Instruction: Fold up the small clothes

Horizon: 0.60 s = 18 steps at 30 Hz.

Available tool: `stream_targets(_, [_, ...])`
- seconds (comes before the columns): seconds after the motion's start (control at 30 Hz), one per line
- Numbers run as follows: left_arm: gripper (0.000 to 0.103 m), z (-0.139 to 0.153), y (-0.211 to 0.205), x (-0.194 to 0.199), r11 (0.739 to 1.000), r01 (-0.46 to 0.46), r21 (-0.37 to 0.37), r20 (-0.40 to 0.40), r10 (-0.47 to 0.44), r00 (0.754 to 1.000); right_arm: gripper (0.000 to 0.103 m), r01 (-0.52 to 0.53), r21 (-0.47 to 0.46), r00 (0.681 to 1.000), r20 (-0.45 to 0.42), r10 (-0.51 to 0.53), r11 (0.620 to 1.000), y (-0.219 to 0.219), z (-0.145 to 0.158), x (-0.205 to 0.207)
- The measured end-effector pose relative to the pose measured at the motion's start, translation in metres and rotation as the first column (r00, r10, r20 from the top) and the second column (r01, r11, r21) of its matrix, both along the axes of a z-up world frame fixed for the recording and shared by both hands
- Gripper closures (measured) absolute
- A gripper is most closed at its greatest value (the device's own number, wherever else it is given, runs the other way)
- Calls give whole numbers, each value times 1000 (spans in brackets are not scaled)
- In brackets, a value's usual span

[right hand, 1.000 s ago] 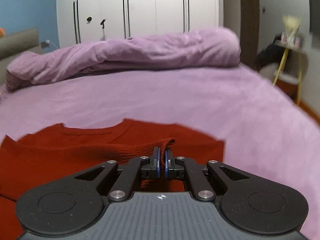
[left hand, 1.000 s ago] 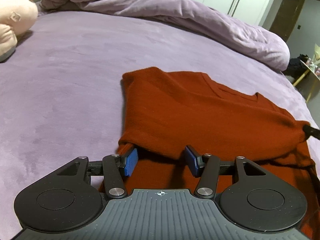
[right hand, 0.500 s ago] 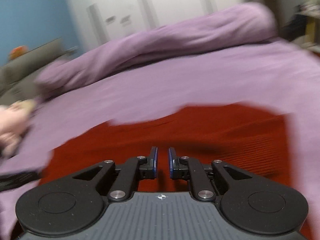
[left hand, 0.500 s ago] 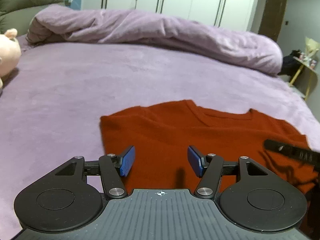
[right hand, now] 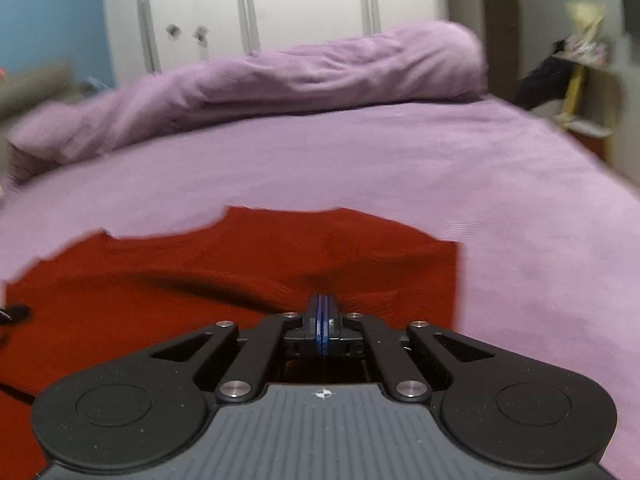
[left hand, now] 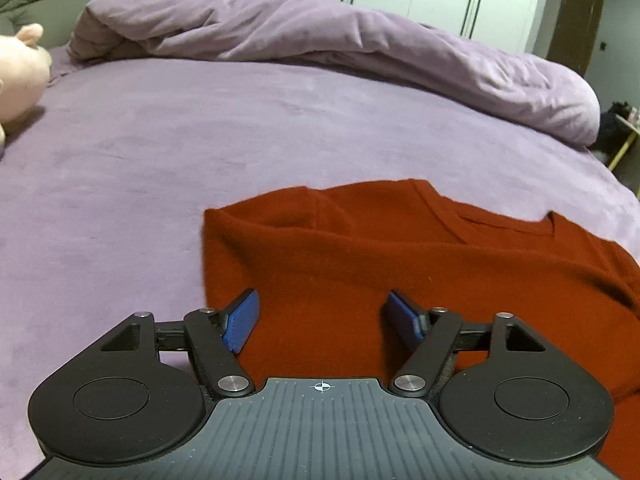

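A rust-red knitted sweater (left hand: 360,264) lies on the purple bed sheet (left hand: 200,140), its sides folded in and its V-neck toward the far side. My left gripper (left hand: 322,296) hovers over the sweater's near left part. Its jaws are opening, and its blue pads (left hand: 242,320) stand wide apart and press on nothing. In the right wrist view the same sweater (right hand: 180,272) fills the lower left. My right gripper (right hand: 320,300) is shut, its pads together on a pinch of fabric, and creases run out from the tips. That view is blurred by motion.
A rumpled purple duvet (left hand: 340,52) lies across the far side of the bed. A pink plush toy (left hand: 20,72) sits at the far left. White wardrobe doors (right hand: 300,4) stand behind. A yellow-legged side table (right hand: 576,80) with clutter is beyond the bed's right edge.
My left gripper has let go of the sweater's left edge, widened and drawn back. My right gripper released the ribbed cuff, opened a little, then shut again on the sweater's body.
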<state>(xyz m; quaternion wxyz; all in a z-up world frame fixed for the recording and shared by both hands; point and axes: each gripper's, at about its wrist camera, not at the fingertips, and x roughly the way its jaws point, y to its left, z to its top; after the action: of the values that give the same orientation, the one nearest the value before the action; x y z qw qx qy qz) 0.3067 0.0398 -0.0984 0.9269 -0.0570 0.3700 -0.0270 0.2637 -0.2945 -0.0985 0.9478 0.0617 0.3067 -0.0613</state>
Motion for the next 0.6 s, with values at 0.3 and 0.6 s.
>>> stream_targets(0.3, [25,-2,-13,-31,991,96,94,15,-98,995,81,-80,12,996,-41,80,997,5,-14,-24])
stream_targets(0.6, [24,12,-19,-38,960,149,235,-63,-138,988,81,-68,-141,996,-75,58,988,19,-10,-30])
